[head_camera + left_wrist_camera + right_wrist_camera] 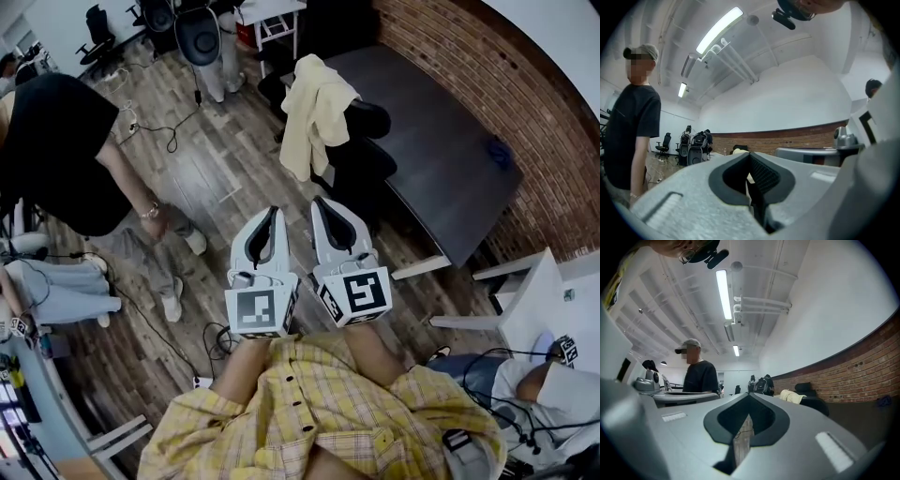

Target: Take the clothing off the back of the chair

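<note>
A pale yellow garment (314, 111) hangs over the back of a black office chair (364, 157) that stands at a dark table (450, 178). My two grippers are held side by side well short of the chair and point toward it. The left gripper (273, 214) is shut and holds nothing. Beside it, the right gripper (318, 202) has its tips together, also with nothing in it. In the left gripper view the garment (739, 151) is a small patch just beyond the closed jaws (750, 154). The right gripper view has the garment (791, 396) far off to the right of the jaws (749, 394).
A person in a black shirt (56, 150) stands on the wood floor to the left. Cables (155, 131) trail across the floor. More black chairs (198, 36) stand at the far wall. A white chair (525, 300) and a seated person are at the right.
</note>
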Available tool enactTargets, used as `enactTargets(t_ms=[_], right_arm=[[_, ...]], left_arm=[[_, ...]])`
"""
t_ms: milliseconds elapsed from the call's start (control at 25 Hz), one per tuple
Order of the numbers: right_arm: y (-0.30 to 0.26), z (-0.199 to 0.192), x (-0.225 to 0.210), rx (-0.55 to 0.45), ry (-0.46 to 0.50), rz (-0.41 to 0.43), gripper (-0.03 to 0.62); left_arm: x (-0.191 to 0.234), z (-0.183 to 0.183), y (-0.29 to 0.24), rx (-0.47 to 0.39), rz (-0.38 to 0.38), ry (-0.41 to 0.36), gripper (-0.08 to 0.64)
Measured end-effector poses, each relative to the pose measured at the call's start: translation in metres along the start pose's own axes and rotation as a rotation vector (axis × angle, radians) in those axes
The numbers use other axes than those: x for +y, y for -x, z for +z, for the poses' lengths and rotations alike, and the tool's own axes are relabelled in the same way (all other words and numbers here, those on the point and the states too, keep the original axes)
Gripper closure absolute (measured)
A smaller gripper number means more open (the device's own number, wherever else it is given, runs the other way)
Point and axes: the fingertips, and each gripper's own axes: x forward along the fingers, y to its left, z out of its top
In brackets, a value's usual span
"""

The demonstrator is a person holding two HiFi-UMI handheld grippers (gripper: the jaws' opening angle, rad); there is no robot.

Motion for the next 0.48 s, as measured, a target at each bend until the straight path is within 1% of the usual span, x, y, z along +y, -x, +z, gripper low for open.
enactTargets(t_ms=[280, 480], right_arm=[[-0.068, 0.0, -0.015, 0.01, 0.014, -0.069, 0.595], [-0.106, 0.001, -0.034, 0.008, 0.016, -0.132, 0.595]], left_arm=[[0.042, 0.005, -0.061, 0.005, -0.076, 0.014, 0.56], [0.06, 0.008, -0.104, 0.004, -0.136, 0.017, 0.56]])
